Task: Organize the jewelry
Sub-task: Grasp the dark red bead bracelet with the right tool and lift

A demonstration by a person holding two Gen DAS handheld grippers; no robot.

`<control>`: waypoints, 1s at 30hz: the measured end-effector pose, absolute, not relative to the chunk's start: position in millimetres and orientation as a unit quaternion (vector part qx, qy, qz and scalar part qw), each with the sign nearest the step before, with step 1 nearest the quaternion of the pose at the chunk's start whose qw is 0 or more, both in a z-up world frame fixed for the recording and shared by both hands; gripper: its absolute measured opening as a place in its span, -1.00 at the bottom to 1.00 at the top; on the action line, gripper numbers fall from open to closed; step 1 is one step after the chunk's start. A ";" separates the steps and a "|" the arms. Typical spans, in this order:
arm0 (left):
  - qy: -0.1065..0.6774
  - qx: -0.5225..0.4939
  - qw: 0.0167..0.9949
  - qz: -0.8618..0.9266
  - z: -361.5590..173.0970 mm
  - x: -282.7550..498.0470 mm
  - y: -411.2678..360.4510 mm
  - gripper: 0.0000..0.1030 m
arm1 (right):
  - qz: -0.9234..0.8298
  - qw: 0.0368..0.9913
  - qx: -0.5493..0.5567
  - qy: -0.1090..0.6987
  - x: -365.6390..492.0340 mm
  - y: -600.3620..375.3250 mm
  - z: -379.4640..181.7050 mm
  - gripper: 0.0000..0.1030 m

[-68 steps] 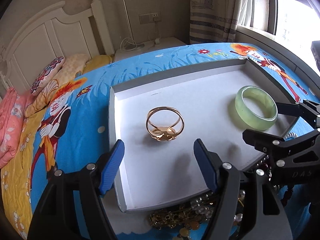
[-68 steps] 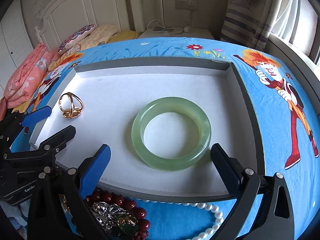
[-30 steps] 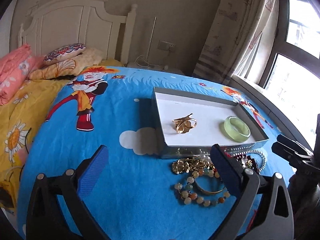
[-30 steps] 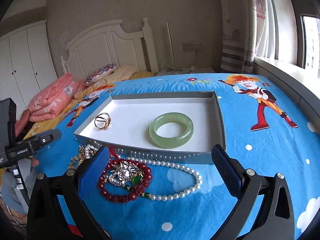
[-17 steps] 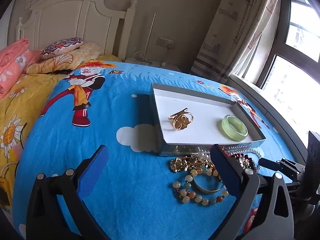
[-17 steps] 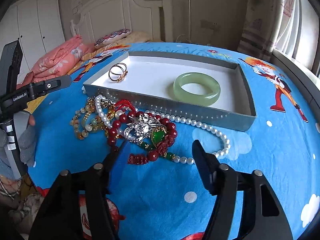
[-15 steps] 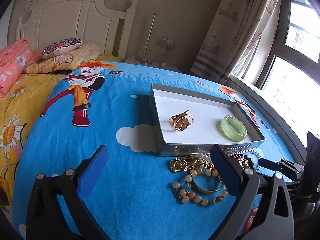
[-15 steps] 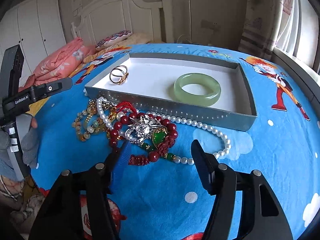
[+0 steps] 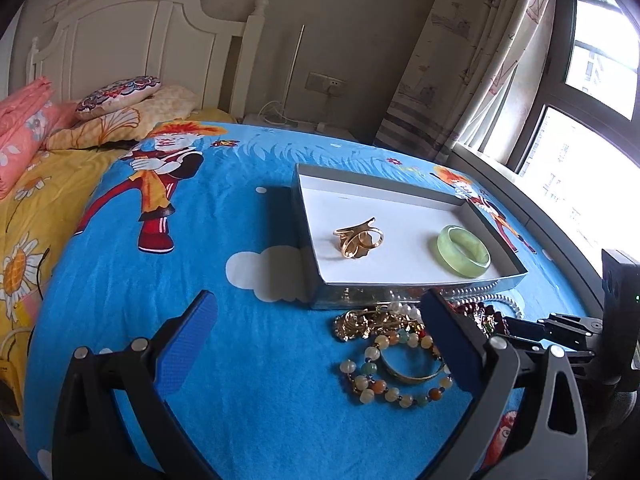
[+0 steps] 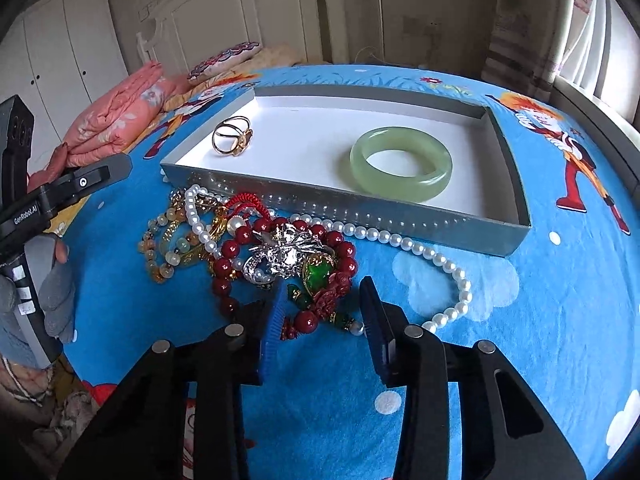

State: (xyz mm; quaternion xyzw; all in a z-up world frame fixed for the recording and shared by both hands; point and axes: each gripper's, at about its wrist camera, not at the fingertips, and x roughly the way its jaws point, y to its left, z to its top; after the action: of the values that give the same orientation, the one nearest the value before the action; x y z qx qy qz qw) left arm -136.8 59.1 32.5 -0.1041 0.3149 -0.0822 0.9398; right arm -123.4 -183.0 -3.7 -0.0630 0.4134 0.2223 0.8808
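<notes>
A grey tray [image 10: 360,208] with a white floor lies on the blue bedspread and holds a gold ring [image 10: 232,136] and a green jade bangle [image 10: 400,190]. In front of it lies a tangle of a red bead bracelet [image 10: 344,248], a silver brooch [image 10: 280,256], a pearl necklace [image 10: 440,258] and an amber bead bracelet [image 10: 154,248]. My right gripper [image 10: 324,316] is low over the pile. Its jaws are closing, with the near end of the red bracelet between the pads. My left gripper [image 9: 320,340] hangs wide open above the spread, left of the amber bracelet [image 9: 384,392].
Pillows [image 9: 116,96] and a white headboard [image 9: 160,40] stand at the far end of the bed. A folded pink quilt [image 10: 120,112] lies at the left. A curtain and a window [image 9: 580,160] run along the right. A gloved hand [image 10: 56,296] holds the left gripper's handle.
Both grippers have pulled back from over the tray. In the last second the right gripper sank toward the jewelry pile and its jaws narrowed around the red bracelet. The left gripper stayed put.
</notes>
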 end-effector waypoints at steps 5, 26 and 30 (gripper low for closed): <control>0.315 -0.104 0.940 -0.083 32.3 -136.8 58.3 0.95 | 0.229 0.888 -0.081 0.391 -134.5 -186.1 -1.8 -0.64; 0.316 -0.102 0.939 -0.083 31.7 -136.8 57.0 0.95 | 0.158 0.938 -0.023 0.308 -150.6 -278.0 43.7 -0.71; 0.317 -0.101 0.940 -0.083 30.9 -137.0 56.4 0.95 | 0.139 0.942 0.005 0.305 -146.9 -305.5 47.7 -0.71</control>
State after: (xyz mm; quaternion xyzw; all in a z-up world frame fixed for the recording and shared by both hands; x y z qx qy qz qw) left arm -137.0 56.4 30.9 -0.1013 0.3165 -0.0825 0.9395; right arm -146.9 -305.5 47.7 0.0054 0.3050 0.1394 0.9421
